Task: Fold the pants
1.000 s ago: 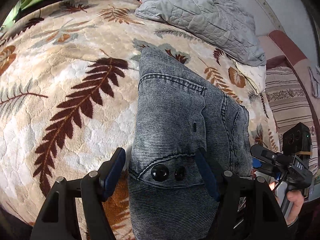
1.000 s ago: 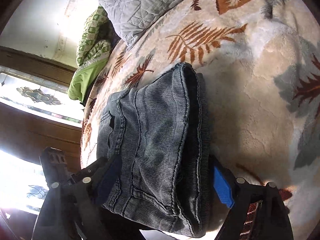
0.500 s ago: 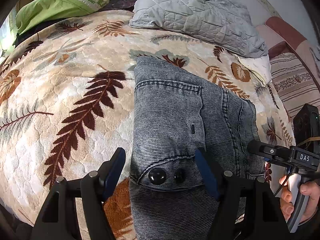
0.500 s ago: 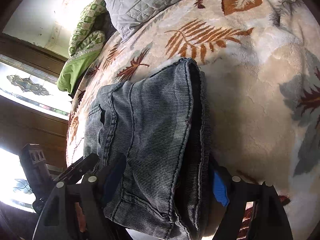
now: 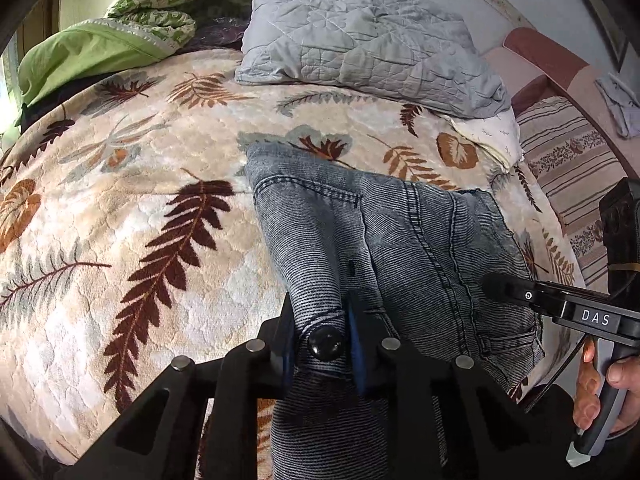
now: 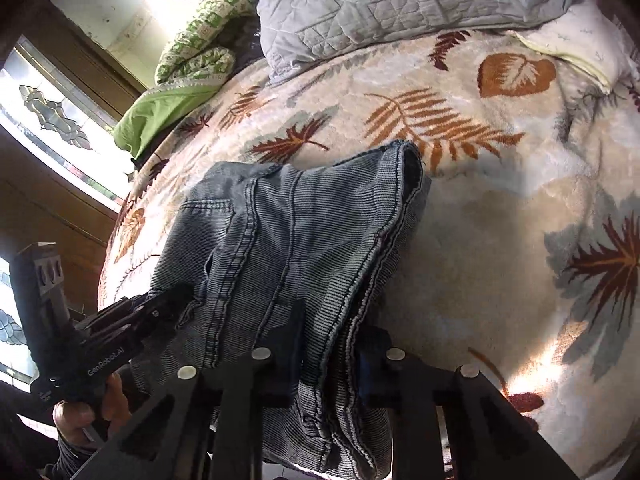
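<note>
The jeans (image 5: 400,248) lie partly folded on the leaf-print blanket (image 5: 120,208). The left gripper (image 5: 320,344) and right gripper (image 6: 328,356) are closing on the near edge; another fold likely remains.

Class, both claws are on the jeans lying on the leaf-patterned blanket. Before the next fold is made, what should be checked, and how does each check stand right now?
1. Left claw closing on the buttoned waistband, denim bunched between its pads: ok.
2. Right claw closing on the stacked hem edges: ok.
3. All layers caught in the right claw: cannot tell.
4. Jeans already folded, resting on the blanket: ok.
5. Bare blanket beyond the jeans, short of the grey pillow: ok.
6. Denim smooth: not ok, it puckers at both grips.
</note>
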Demonstrator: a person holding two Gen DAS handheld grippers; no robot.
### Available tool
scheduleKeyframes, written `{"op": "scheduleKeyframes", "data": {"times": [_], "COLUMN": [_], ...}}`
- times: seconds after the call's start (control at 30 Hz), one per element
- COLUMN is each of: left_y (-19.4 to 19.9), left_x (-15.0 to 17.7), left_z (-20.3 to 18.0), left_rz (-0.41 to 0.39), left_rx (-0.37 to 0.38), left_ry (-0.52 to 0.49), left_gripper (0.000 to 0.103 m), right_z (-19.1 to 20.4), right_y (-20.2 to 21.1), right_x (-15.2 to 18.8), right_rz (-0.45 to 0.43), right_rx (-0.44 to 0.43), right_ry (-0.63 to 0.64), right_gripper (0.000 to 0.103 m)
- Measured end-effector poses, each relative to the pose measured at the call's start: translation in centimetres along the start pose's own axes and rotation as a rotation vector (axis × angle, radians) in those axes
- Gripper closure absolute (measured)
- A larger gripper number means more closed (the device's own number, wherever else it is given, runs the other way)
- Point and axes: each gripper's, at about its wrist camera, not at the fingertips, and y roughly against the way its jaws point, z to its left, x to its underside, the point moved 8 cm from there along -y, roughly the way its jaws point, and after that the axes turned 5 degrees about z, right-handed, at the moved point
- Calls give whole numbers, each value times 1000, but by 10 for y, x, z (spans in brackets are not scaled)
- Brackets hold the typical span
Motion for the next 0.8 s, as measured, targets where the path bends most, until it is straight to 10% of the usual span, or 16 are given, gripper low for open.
{"op": "scheduleKeyframes", "data": {"times": [0.43, 0.67, 0.8], "left_y": [37, -32, -39], "left_x": [-88, -66, -52], "left_z": [28, 56, 63], "left_rz": [-158, -37, -39], "left_rx": [-78, -140, -191], "left_ry": [-15, 26, 6], "left_gripper": [79, 73, 52], "right_z": [60, 43, 13], "right_y": [33, -25, -72], "right_x": [-93, -99, -79], "right_rz": [-155, -121, -28], "right_rx": [-25, -16, 74], "right_ry": [127, 83, 38], "right_gripper": [83, 82, 66]}}
